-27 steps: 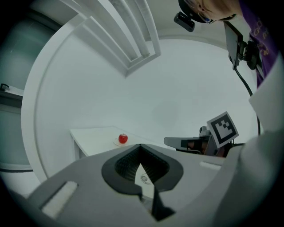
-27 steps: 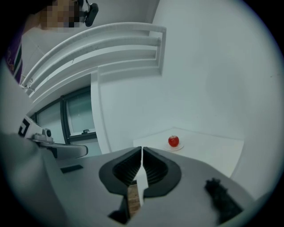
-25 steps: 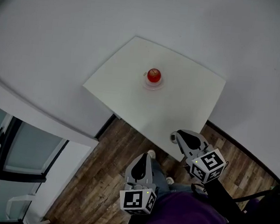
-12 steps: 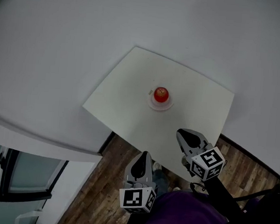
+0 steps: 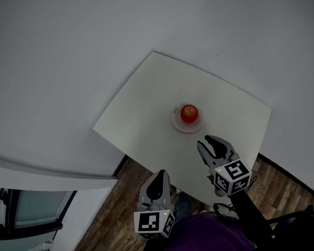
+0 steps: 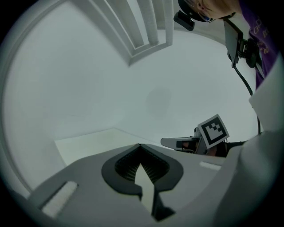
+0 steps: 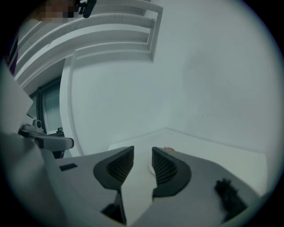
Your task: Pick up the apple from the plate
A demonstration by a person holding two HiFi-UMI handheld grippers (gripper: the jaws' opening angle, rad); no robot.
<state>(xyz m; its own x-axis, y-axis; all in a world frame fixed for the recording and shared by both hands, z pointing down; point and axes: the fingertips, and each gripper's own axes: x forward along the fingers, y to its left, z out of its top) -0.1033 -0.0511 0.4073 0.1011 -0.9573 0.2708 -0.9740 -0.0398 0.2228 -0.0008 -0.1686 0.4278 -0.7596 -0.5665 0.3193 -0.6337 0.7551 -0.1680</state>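
Observation:
A red apple (image 5: pixel 189 112) sits on a small white plate (image 5: pixel 185 124) in the middle of a white table (image 5: pixel 142 107). My right gripper (image 5: pixel 210 143) hovers over the table's near edge, just short of the plate; its jaws are opening, and nothing is between them. In the right gripper view (image 7: pixel 142 155) only a red sliver of the apple (image 7: pixel 169 149) shows past the right jaw. My left gripper (image 5: pixel 160 174) is shut and empty, below the table's near edge over the floor. The left gripper view (image 6: pixel 140 146) shows the table (image 6: pixel 88 141) ahead and the right gripper (image 6: pixel 175 142) beside it.
The table stands in a corner of pale walls (image 5: pixel 71 43). Wood floor (image 5: pixel 120 201) lies under my grippers. A white ledge (image 5: pixel 39 164) with a glazed door (image 5: pixel 18 214) under it is at the left. The person's purple top (image 5: pixel 206 244) fills the bottom edge.
Both grippers have moved forward toward the table, and the apple and plate now lie closer to the right gripper. The right gripper's jaws have parted from shut.

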